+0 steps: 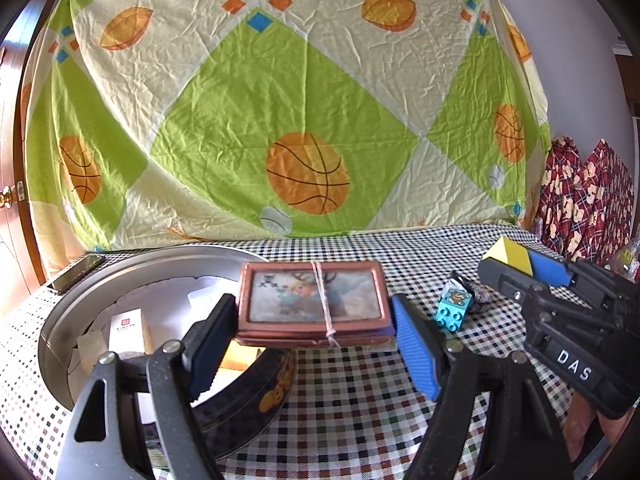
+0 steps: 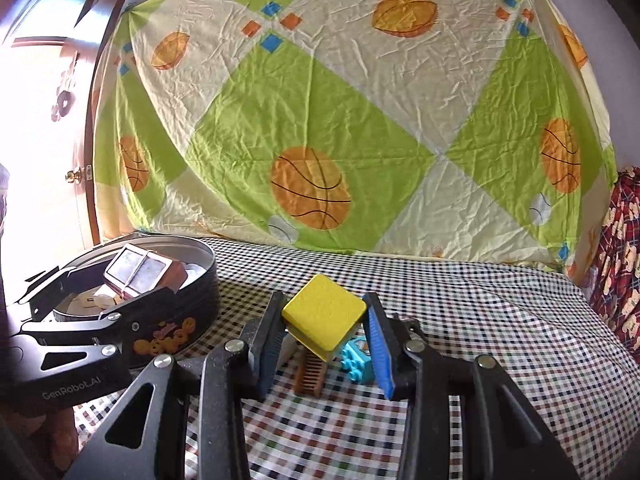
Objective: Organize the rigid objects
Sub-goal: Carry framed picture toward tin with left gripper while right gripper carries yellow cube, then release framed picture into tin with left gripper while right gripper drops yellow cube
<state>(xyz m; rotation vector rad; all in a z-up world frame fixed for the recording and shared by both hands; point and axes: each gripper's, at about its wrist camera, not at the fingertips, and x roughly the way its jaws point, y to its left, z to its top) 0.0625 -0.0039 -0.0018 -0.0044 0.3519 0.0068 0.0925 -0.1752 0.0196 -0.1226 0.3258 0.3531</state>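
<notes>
- My left hand-held gripper (image 1: 314, 338) grasps a brown framed picture tin (image 1: 314, 306) tied with string, its pads pressing the two short ends, so it hangs level over the round cookie tin (image 1: 256, 392), where I judge it belongs.
- My right hand-held gripper (image 2: 326, 346) is clenched on a yellow block (image 2: 324, 322), held tilted above the checked surface (image 2: 500, 320) so it clears the things below.
- Beneath it lie a brown comb (image 2: 310, 376) and a turquoise toy brick (image 2: 356, 358), not yet sorted.
- Farther off, a basketball-print sheet (image 2: 340, 120) hangs behind.
</notes>
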